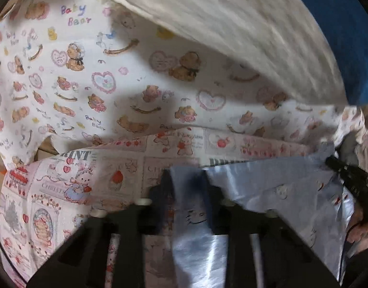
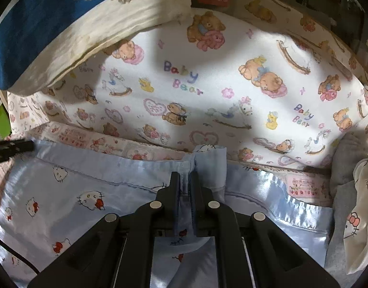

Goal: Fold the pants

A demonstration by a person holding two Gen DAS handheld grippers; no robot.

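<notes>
The shiny pale-blue satin pants with a white cartoon-cat print (image 2: pixel 71 206) lie spread at six o'clock in both wrist views, on a pink-and-white patchwork sheet (image 1: pixel 64 192) that meets a white bear-print bedsheet (image 2: pixel 195 91) toward twelve. The left gripper (image 1: pixel 187 180) has its fingers pressed together on a fold of the pants' edge. The right gripper (image 2: pixel 184 180) has its fingers clamped nearly closed on the raised hem. A cream pillow (image 1: pixel 231 24) with blue cloth (image 1: pixel 339 24) beside it lies at one o'clock in the left view.
</notes>
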